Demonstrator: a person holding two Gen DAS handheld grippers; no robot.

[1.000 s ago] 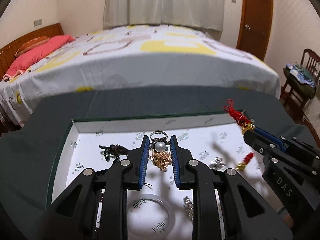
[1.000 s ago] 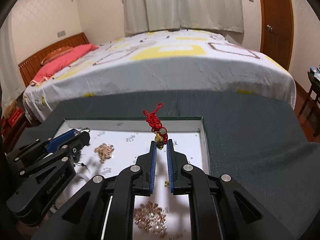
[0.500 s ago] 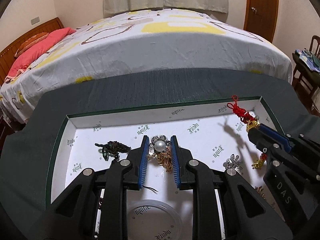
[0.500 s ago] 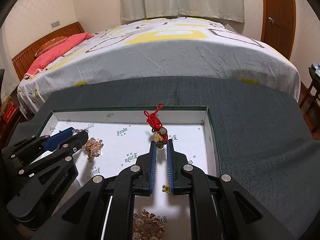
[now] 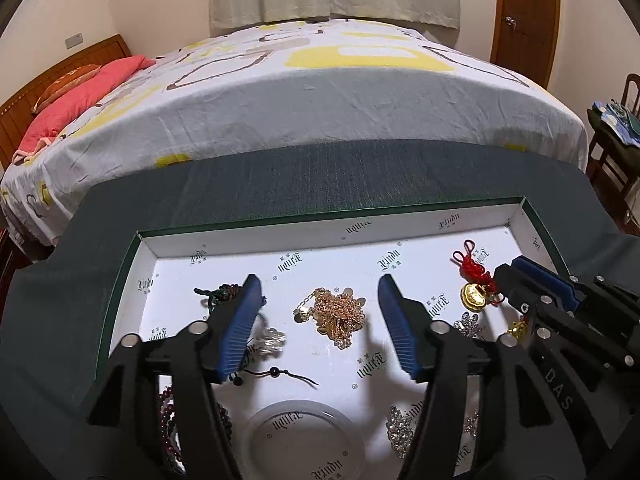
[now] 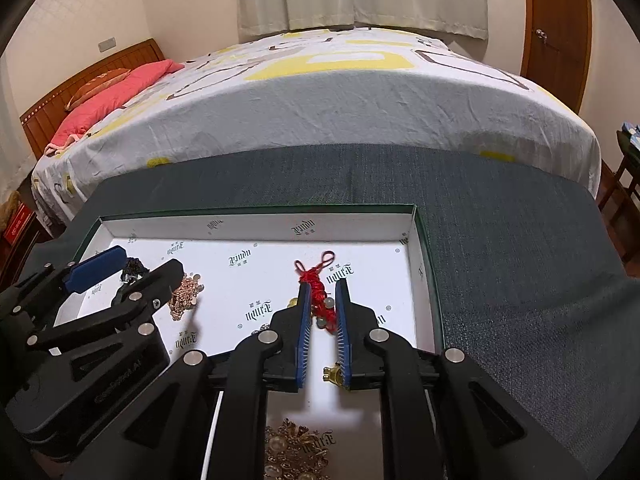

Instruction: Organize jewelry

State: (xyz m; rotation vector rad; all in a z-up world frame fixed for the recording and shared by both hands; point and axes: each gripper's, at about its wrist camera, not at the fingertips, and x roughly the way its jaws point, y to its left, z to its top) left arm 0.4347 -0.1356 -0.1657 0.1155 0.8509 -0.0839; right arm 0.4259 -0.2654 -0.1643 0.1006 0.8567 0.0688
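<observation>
1. Most pieces already lie inside the shallow white-lined box (image 5: pixel 516 216) on the dark cloth: a gold chain heap (image 5: pixel 334 314), a dark knotted cord (image 5: pixel 218 294), a clear bangle (image 5: pixel 304 436) and rhinestone pieces at the near side. Judging by this, the sorting is well along; the red piece is not yet let go.
2. The left gripper (image 5: pixel 318 326) hangs with its jaws spread wide and holds nothing; the gold chain heap lies on the box floor between the blue pads.
3. The right gripper (image 6: pixel 322 320) is drawn narrow on the red knotted charm (image 6: pixel 316 280), low at the box's right side, its loop lying far of the tips.
</observation>
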